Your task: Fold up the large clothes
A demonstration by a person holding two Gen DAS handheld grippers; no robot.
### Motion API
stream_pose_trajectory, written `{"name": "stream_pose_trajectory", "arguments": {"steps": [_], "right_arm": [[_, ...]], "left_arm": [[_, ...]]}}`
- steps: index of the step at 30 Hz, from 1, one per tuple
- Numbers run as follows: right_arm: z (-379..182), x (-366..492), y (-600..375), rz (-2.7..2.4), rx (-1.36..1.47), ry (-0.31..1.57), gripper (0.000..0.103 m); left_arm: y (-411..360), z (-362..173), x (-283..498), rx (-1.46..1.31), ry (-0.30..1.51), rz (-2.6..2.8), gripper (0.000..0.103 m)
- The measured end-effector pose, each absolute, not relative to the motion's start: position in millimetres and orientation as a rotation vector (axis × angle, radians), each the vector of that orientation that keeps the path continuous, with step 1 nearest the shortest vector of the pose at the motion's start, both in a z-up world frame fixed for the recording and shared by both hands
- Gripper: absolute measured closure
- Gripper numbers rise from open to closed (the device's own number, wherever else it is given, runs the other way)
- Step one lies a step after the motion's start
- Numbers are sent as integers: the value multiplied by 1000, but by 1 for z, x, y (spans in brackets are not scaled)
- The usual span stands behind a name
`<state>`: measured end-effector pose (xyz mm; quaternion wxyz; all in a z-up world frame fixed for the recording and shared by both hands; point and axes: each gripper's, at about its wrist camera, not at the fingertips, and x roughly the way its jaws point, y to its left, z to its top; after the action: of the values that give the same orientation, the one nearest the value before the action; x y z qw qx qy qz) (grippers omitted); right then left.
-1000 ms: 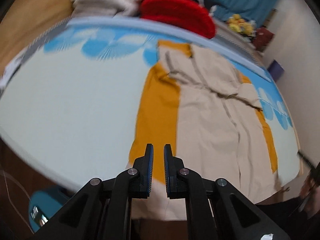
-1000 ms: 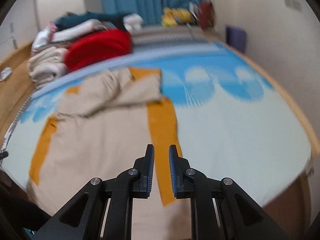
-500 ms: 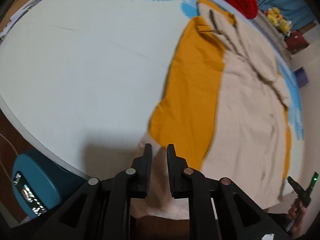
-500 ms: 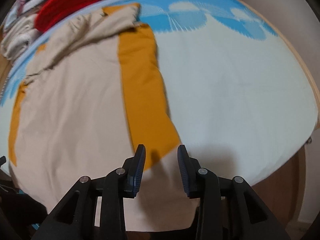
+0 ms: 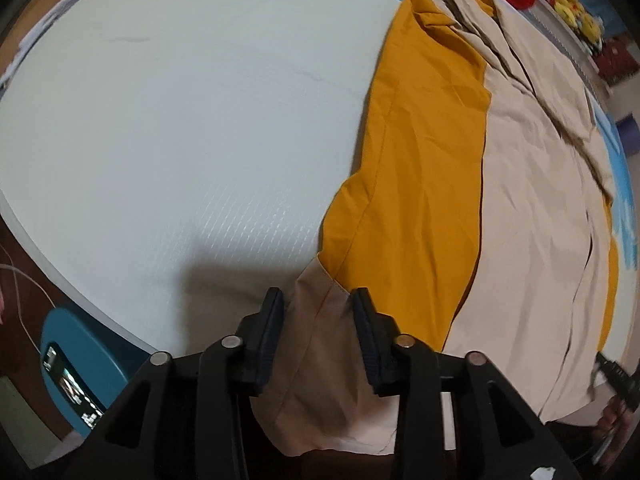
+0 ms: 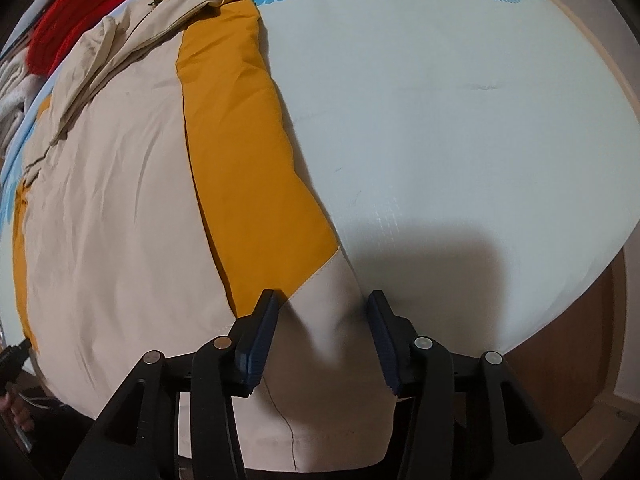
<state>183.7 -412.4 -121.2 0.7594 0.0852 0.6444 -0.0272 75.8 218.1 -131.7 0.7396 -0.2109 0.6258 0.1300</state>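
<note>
A large beige and mustard-yellow garment (image 5: 520, 184) lies spread flat on a pale table (image 5: 192, 120), its hem at the near edge. My left gripper (image 5: 318, 300) is open, its fingers on either side of the beige hem corner on the garment's left side. In the right wrist view the same garment (image 6: 120, 200) lies on the table (image 6: 460, 120), and my right gripper (image 6: 322, 302) is open astride the beige hem corner on its right side. Neither gripper has closed on the cloth.
A red cloth (image 6: 80, 20) and folded pale cloths (image 6: 10, 92) lie at the table's far end. A teal device with a screen (image 5: 72, 372) stands below the table's near-left edge. Yellow objects (image 5: 576, 12) sit at the far right.
Both grippers have dropped down and in to the garment's near hem corners. Both have opened from nearly shut to wide open.
</note>
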Motion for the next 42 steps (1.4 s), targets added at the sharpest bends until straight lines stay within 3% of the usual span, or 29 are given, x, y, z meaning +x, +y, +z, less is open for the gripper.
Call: {"name": "stream_pose_trajectory", "arguments": {"steps": [1,3,9,13,17,23,27,32,42], "right_arm": [[-120,183,-411,-50,187,1398,92],[-112,181,-408,-29,208,1376,98],[-69,166,-411,4,285,1234,99],[-86,168,-413,-16,290,1316,95],[-110,168,-416,-60,260,1418,84],[-114,166,-411,-52,210,1431,79],[-111,160,-407,-49,177,1429,79],[-106,172,-391,-25,182,1407,99],[0,150,-388,143,281,1152,100]], "left_arm": [[216,-130,75,-440,1375,276,95],[215,-123,72,-439,1347,267,97],[225,-92,52,-577,1246,204,96],[224,-112,53,-621,1335,194,93],[221,-128,59,-598,1394,234,82],[220,-132,57,-579,1405,240,83],[209,-129,61,-525,1408,228,93],[198,-112,63,-445,1372,213,100],[182,-5,52,-358,1179,10,101]]}}
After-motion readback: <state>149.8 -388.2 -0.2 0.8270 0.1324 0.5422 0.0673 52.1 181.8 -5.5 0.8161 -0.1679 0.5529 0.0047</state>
